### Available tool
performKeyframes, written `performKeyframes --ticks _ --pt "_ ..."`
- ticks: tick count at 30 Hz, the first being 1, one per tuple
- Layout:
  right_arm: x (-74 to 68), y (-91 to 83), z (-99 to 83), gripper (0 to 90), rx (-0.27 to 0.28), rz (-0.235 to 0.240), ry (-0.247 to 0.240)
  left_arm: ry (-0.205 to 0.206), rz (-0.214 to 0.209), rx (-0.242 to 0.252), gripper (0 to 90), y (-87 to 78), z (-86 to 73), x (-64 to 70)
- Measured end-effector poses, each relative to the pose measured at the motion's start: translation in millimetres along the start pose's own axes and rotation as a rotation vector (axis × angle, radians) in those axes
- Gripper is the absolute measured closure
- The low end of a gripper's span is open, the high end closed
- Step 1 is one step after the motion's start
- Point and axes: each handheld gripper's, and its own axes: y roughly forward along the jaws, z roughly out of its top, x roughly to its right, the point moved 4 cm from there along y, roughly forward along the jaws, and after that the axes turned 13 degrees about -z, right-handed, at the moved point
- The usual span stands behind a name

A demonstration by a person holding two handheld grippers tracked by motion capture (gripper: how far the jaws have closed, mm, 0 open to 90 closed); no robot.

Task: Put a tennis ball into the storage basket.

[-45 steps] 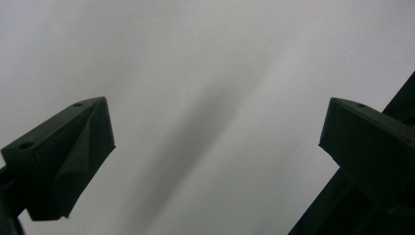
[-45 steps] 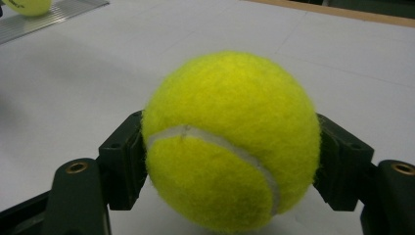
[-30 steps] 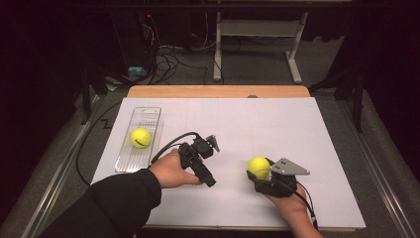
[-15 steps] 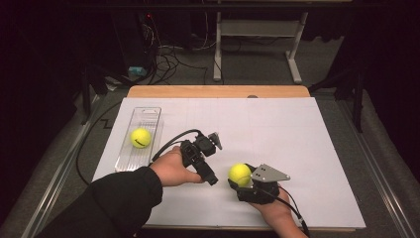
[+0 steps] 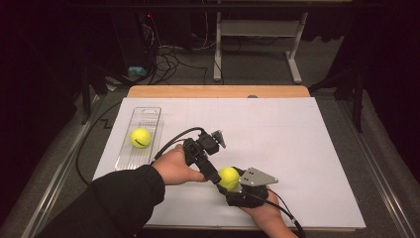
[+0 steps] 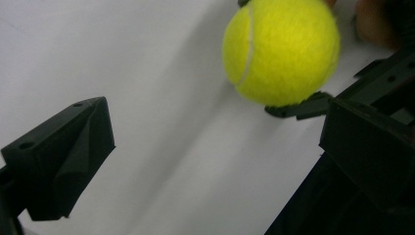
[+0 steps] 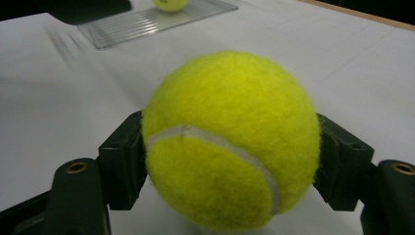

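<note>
The right gripper (image 5: 229, 181) has its two jaws pressed against the sides of a tennis ball (image 5: 229, 177), which sits between them just above the white table (image 5: 297, 148). In the right gripper view the ball (image 7: 230, 142) fills the gap between the jaws, one pad against each flank.

The left gripper (image 5: 214, 141) is just beside the right one, its jaws spread wide with nothing between them. In the left gripper view the ball (image 6: 281, 49) lies ahead and off to one side, near one jaw, though I cannot tell whether they touch.

A second tennis ball (image 5: 140, 138) rests in a clear tray (image 5: 148, 116), well apart from both grippers, beyond the left one.
</note>
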Motion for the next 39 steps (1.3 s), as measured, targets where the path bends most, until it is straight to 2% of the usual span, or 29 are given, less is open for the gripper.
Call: performKeyframes --ticks 5,10,16,19,20,24,26,30,31,33,39 --pt "-11.3 -0.8 4.5 27.0 0.024 0.037 0.015 0.011 -0.016 -0.001 0.7 3.6 5.5 4.9" --pt "-15.1 -2.3 7.4 27.0 0.046 0.043 0.002 0.012 -0.036 -0.011 0.7 8.2 9.5 6.8" --pt "-15.3 -4.8 10.2 27.0 0.064 0.048 0.015 0.015 -0.058 -0.025 0.7 15.8 13.4 8.5" --pt "-14.0 -5.0 10.4 27.0 0.069 0.045 0.004 0.014 -0.072 -0.027 0.8 20.5 15.4 9.5" --pt "-14.4 -5.8 10.6 27.0 0.065 0.045 0.025 0.017 -0.078 -0.031 1.2 22.1 15.8 9.5" --pt "-12.9 -6.2 11.5 27.0 0.075 0.042 0.018 0.014 -0.092 -0.045 2.7 27.6 17.8 10.4" --pt "-12.3 -7.0 12.3 27.0 0.080 0.041 0.024 0.016 -0.112 -0.048 6.8 30.1 18.5 11.0" --pt "-11.5 -7.1 12.0 26.9 0.078 0.034 0.024 0.020 -0.126 -0.036 11.8 30.2 19.1 11.9" --pt "-10.8 -6.2 11.7 26.9 0.080 0.033 0.037 0.024 -0.145 -0.030 18.7 29.8 19.2 13.0" --pt "-10.0 -6.1 11.2 26.9 0.076 0.028 0.029 0.029 -0.158 -0.028 23.8 28.9 19.3 14.4" --pt "-10.1 -5.4 11.2 26.6 0.085 0.033 0.029 0.037 -0.138 -0.034 26.4 28.3 19.5 15.4"
